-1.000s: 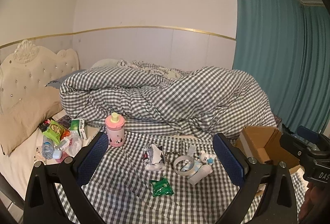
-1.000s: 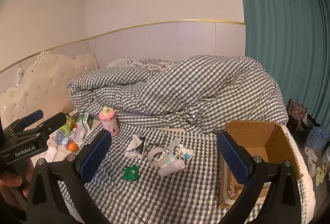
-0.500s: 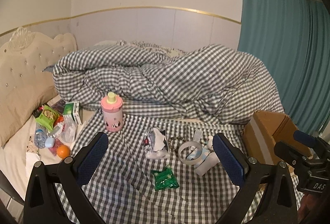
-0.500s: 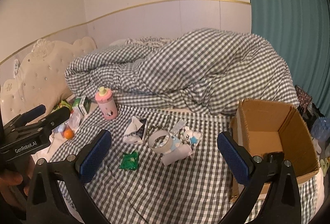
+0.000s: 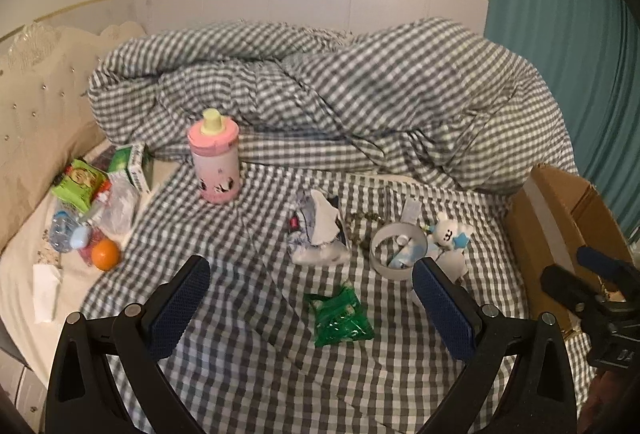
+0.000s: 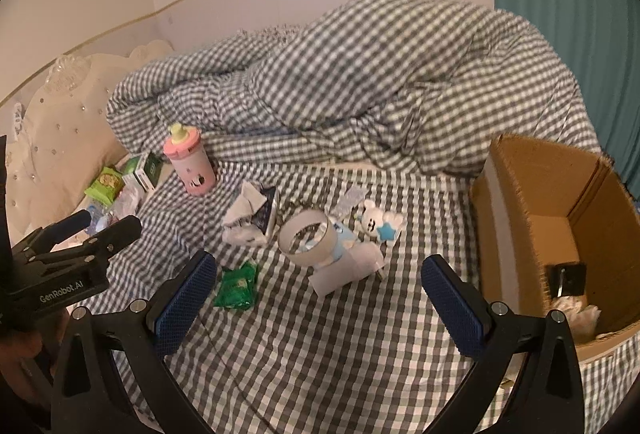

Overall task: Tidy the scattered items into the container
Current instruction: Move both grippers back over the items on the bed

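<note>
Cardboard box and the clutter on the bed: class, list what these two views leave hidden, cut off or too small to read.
- Cardboard box, left wrist view: inside hidden by its near wall; the right gripper covers its lower part.
- Box contents, right wrist view: only a dark square and crumpled white bits show; the rest is hidden by the wall.
- Green packet: print too small.
- Pile by the orange: items overlap, blurred.
- Left gripper: open, empty.
</note>
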Action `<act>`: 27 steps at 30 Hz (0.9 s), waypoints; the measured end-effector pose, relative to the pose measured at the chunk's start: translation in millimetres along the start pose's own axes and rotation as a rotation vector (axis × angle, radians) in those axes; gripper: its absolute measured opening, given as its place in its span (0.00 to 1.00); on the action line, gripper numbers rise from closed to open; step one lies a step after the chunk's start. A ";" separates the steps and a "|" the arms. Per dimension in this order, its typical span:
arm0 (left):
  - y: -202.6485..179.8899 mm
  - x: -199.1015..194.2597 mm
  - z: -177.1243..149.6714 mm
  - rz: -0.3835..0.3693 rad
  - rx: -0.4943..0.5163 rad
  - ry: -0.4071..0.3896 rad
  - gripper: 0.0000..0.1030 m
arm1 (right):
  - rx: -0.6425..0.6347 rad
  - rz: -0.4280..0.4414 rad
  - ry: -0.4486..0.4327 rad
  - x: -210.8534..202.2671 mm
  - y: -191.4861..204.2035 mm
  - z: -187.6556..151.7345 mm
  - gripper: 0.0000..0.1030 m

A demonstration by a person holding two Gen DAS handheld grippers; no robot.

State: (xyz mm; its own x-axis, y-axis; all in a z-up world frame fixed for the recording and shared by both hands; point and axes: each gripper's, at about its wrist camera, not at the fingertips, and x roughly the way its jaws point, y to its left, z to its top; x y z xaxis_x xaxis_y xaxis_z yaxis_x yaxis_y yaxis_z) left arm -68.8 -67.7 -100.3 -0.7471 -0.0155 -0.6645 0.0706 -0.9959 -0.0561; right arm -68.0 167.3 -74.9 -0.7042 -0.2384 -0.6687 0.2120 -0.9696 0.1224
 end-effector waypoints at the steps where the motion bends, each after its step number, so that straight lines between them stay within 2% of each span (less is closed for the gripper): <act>1: -0.3 3.4 -1.9 -0.002 0.001 0.002 1.00 | 0.004 0.004 0.014 6.8 -1.5 -2.3 1.00; 13: -14.1 60.6 -26.9 -0.015 0.048 0.100 1.00 | 0.032 0.007 0.134 68.9 -10.9 -26.2 1.00; 23: -8.5 102.0 -50.0 -0.025 0.029 0.162 1.00 | 0.050 -0.005 0.197 111.0 -18.5 -41.0 0.99; 27: -5.3 117.5 -58.3 -0.016 0.029 0.178 1.00 | 0.056 -0.006 0.223 124.5 -23.0 -46.4 0.95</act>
State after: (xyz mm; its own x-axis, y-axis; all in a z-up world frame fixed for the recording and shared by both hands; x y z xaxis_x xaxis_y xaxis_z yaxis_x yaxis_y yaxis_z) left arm -118.4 -59.1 -221.5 -0.6188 0.0142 -0.7854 0.0383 -0.9981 -0.0483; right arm -129.1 162.5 -195.0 -0.5370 -0.2201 -0.8144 0.1656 -0.9741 0.1540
